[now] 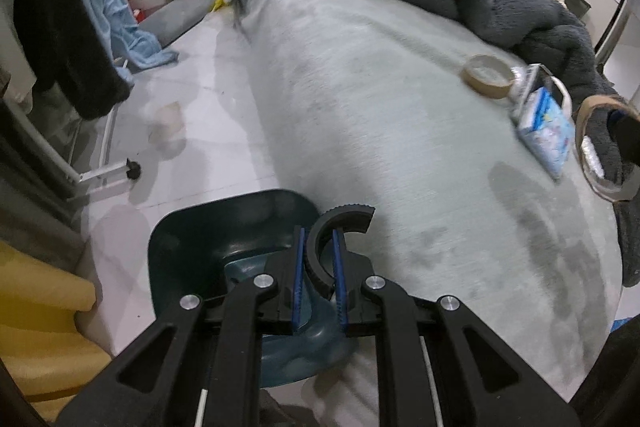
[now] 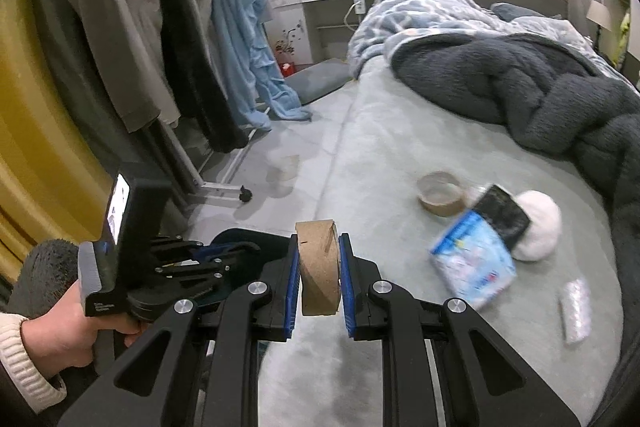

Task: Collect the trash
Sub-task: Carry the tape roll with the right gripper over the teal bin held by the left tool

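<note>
Transport step: cardboard roll (image 2: 319, 267) is clamped in the right hand-held gripper (image 2: 319, 281) above the bed (image 2: 380, 131), bin (image 1: 224, 227) handle (image 1: 340, 243) in the left hand-held gripper (image 1: 319, 283); release over the bin is judged next.

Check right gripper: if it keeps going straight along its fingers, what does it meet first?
Probably the bed's grey cover. The right gripper, shut on a cardboard tape core, points down at bare cover left of the tape roll; depth unclear.
</note>
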The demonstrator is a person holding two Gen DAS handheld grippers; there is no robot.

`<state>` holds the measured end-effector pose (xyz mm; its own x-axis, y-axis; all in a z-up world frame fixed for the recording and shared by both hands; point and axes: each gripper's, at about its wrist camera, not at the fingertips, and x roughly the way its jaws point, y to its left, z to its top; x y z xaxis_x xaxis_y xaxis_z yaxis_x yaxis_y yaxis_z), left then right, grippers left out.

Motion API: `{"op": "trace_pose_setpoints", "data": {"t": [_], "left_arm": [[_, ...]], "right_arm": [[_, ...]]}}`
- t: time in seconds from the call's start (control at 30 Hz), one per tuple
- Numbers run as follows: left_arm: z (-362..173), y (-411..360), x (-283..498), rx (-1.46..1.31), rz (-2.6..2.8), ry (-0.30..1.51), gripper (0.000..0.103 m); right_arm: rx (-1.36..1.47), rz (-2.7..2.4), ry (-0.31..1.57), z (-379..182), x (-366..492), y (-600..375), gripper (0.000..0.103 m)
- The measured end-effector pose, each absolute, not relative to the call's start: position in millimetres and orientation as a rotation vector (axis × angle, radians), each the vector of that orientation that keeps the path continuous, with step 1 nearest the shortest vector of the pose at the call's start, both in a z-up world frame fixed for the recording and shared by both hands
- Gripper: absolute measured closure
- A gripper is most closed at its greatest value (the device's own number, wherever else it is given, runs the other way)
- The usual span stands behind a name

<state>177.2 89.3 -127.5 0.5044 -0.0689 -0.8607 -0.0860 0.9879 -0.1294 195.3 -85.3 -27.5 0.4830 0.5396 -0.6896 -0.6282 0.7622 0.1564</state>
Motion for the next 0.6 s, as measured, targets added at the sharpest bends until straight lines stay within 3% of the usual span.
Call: {"op": "trace_pose_setpoints", "data": {"t": [0.6], "left_arm": [[-175.3, 153.0, 163.5, -0.239, 0.064, 1.236, 0.088]], "right_arm": [[-0.125, 0.818, 0.903, -69.8, 207.9, -5.9, 0.085]]}}
